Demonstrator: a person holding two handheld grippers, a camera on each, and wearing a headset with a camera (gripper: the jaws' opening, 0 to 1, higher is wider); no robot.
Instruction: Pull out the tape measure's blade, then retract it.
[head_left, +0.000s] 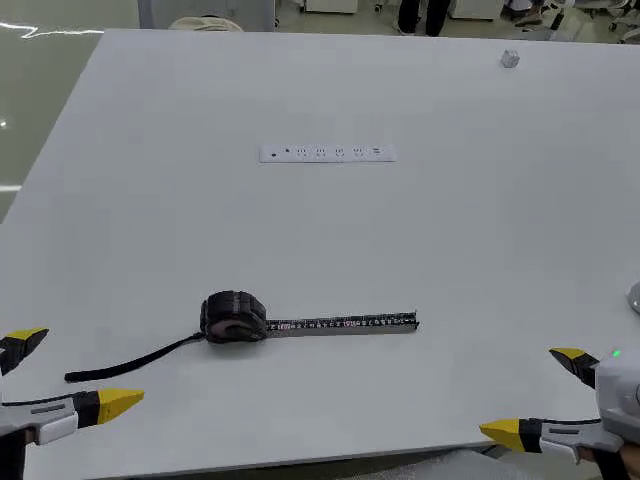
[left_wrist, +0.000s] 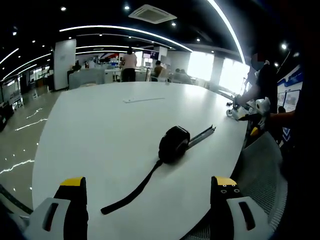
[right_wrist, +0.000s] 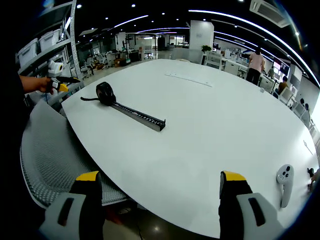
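Observation:
A black tape measure (head_left: 234, 318) lies on the white table (head_left: 320, 220), its blade (head_left: 342, 323) pulled out to the right and its black wrist strap (head_left: 128, 362) trailing left. My left gripper (head_left: 60, 378) is open at the near left edge, short of the strap; its own view has the tape measure (left_wrist: 174, 143) ahead between the yellow-tipped fingers (left_wrist: 74, 182). My right gripper (head_left: 550, 395) is open at the near right edge, well clear of the blade's end. From there the tape measure (right_wrist: 105, 93) and blade (right_wrist: 140, 116) lie far left.
A white power strip (head_left: 327, 153) lies flat mid-table. A small grey object (head_left: 509, 59) sits far right at the back. A white controller (right_wrist: 284, 179) rests near the table's right edge. A grey mesh chair (right_wrist: 50, 155) stands by the near edge. People stand in the background.

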